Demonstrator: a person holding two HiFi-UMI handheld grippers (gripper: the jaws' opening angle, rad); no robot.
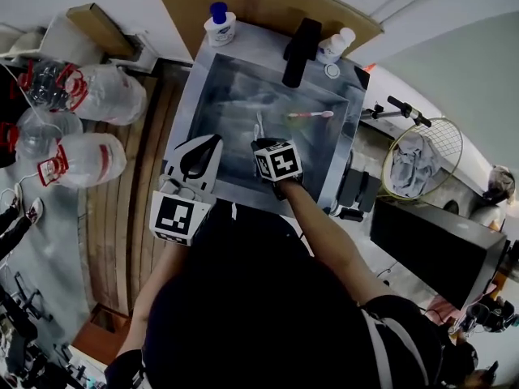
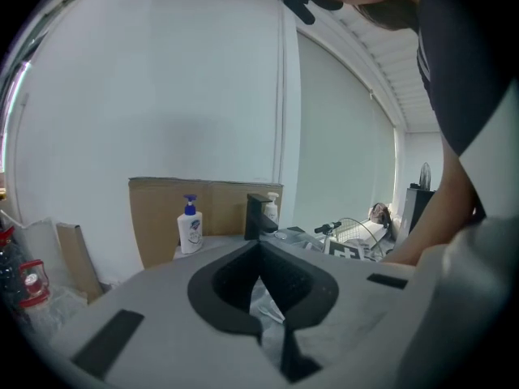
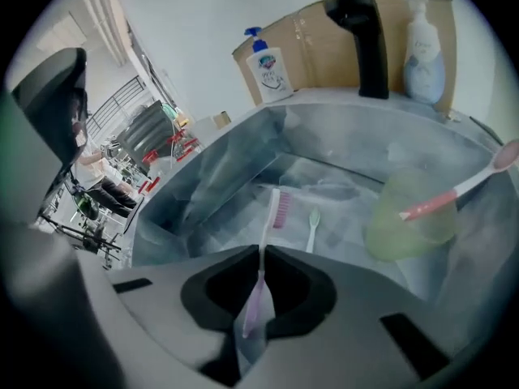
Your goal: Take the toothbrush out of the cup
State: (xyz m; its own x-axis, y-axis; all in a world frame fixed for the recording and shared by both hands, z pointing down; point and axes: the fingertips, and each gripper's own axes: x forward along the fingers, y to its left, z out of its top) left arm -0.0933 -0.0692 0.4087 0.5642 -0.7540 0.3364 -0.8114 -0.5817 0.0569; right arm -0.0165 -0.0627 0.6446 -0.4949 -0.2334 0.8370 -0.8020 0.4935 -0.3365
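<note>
cup (image 3: 409, 213): pale green and see-through, on the floor of the sink (image 3: 219, 168), on the side away from the left gripper; whether it stands quite upright i cannot tell.
pink toothbrush (image 3: 454, 193): in the cup, handle down and head leaning out over the rim, away from the right gripper; this looks like the one left to take out.
right gripper (image 3: 261, 254): pointing down into the sink, just beside the cup; its fingers are clamped on the handle of the purple toothbrush (image 3: 265, 225).
purple toothbrush: clear of the cup, pink bristles forward and low over the sink floor. the thin handle is pinched near its middle, probably so the head stays steady.
pale green toothbrush (image 3: 311, 227): lying flat on the sink floor between the held brush and the cup, touching neither.
likely step: judging by the low, tilted hold, the purple brush is about to be laid next to the pale green one.
left gripper (image 2: 261, 245): held back at the sink's near edge, well away from the cup; fingers together with nothing between them, apparently idle so as to leave room.
faucet (image 3: 365, 39): black, on the worktop behind the cup, with a soap bottle (image 3: 269, 67) further along.
</note>
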